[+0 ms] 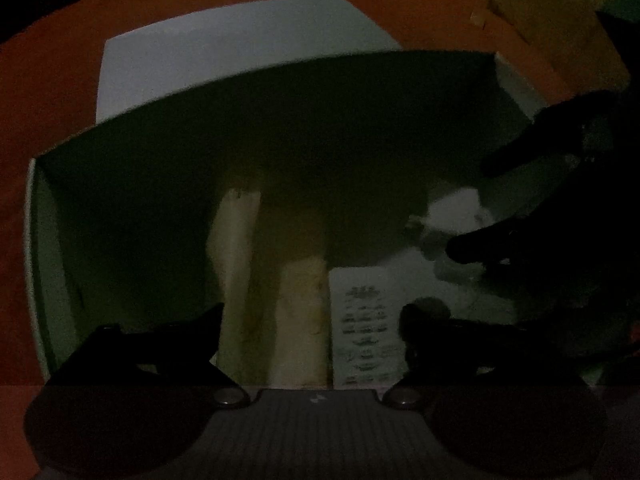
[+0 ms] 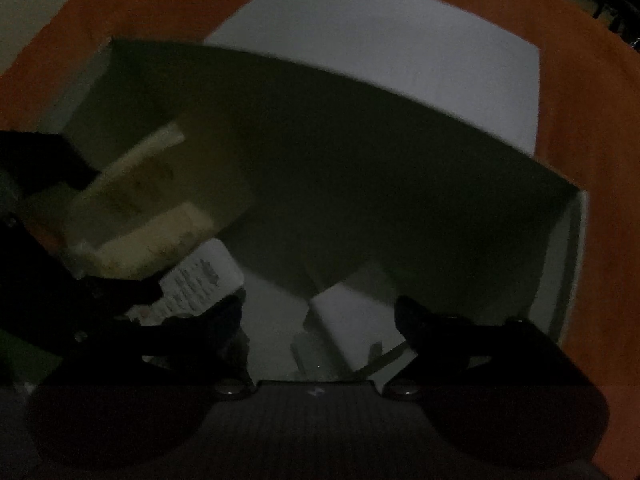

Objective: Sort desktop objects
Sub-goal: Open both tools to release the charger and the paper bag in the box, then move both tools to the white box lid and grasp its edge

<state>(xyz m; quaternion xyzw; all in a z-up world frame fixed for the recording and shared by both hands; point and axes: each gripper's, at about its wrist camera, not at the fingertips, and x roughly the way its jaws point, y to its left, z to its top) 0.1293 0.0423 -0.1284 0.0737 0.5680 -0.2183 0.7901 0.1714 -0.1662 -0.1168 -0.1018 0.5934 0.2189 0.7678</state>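
Both grippers reach into a dim white box (image 1: 36, 264) on an orange cloth. My left gripper (image 1: 312, 320) is open above two cream, bar-shaped objects (image 1: 300, 320) and a white printed card (image 1: 366, 328). My right gripper (image 2: 320, 316) is open over a white block (image 2: 352, 320) on the box floor; it also shows as dark fingers (image 1: 516, 160) at the right of the left wrist view. The cream bars (image 2: 152, 236) and the card (image 2: 200, 280) lie to its left, next to the left gripper's dark fingers (image 2: 112, 292). Neither gripper holds anything.
The box's far wall (image 1: 280, 120) is in deep shadow. A white lid or sheet (image 1: 224, 48) lies behind the box on the orange cloth (image 1: 48, 80); it also shows in the right wrist view (image 2: 400, 52). A cardboard box (image 1: 552, 12) stands at the far right.
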